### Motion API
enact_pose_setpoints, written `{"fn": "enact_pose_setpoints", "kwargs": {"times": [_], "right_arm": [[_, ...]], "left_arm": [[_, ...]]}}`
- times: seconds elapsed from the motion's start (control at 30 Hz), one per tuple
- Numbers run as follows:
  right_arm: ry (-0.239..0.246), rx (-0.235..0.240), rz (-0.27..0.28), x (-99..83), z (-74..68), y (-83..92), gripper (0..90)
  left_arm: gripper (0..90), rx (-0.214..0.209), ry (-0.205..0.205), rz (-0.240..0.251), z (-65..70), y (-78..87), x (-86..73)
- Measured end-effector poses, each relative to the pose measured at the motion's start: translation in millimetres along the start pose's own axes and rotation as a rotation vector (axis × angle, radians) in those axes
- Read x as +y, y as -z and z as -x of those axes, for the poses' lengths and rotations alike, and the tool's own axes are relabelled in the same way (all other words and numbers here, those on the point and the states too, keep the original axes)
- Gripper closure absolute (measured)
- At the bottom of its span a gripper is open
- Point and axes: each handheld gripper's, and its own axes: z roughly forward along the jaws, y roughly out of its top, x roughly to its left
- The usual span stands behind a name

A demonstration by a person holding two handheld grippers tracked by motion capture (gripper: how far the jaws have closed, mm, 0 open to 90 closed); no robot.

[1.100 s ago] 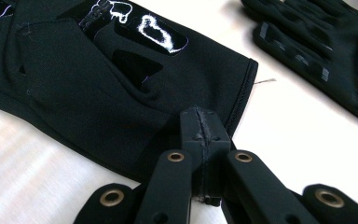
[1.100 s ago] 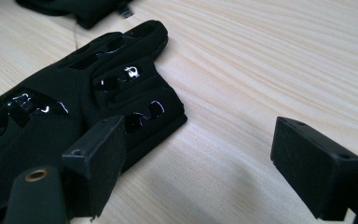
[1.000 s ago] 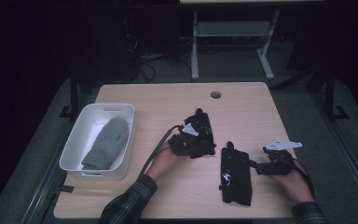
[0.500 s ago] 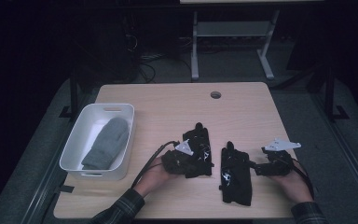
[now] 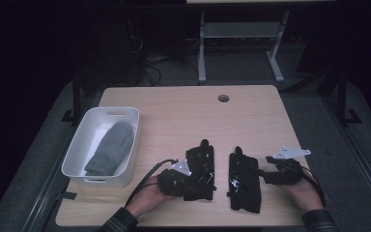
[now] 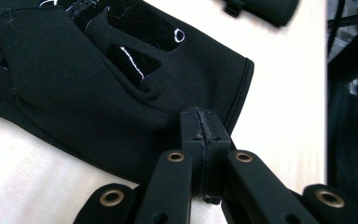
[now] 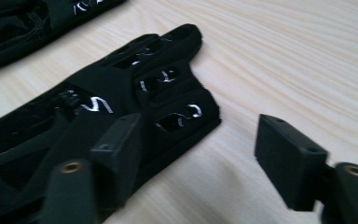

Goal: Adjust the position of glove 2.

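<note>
Two black gloves lie side by side near the table's front edge. My left gripper (image 5: 186,182) (image 6: 202,133) is shut on the cuff edge of the left glove (image 5: 201,166) (image 6: 98,79). The right glove (image 5: 244,182) (image 7: 121,93) lies flat, fingers pointing away. My right gripper (image 5: 266,175) (image 7: 200,140) stands at its right side. Its jaws have just been closing and are still apart. One jaw hangs over the glove's edge, the other over bare wood, and neither pad presses on the fabric. The left glove (image 7: 18,23) also appears at the top left of the right gripper view.
A white bin (image 5: 136,140) stands at the table's left with a grey mitten (image 5: 110,147) inside. A small round hole (image 5: 223,98) sits in the tabletop at the back. A metal stand (image 5: 236,38) is on the floor beyond the table.
My left gripper has pulled its glove from mid-table toward the front edge, so it now lies next to the other glove. The right hand has stayed in place.
</note>
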Motion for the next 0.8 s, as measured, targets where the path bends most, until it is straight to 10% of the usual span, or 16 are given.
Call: {"fn": "enact_pose_setpoints", "kwargs": {"times": [0.27, 0.53, 0.8], "right_arm": [[0.034, 0.062, -0.050, -6.1, -12.5, 10.7, 88.0], [0.057, 0.100, -0.117, -14.1, -19.3, 7.1, 90.0], [0.113, 0.133, -0.125, -4.3, -32.7, -7.6, 90.0]], "left_arm": [[63.6, 0.107, 0.063, 0.115, -11.0, 22.2, 4.1], [45.0, 0.206, 0.169, 0.144, -38.0, 26.7, -2.1], [44.1, 0.199, 0.195, 0.140, -41.6, 17.9, -1.4]]}}
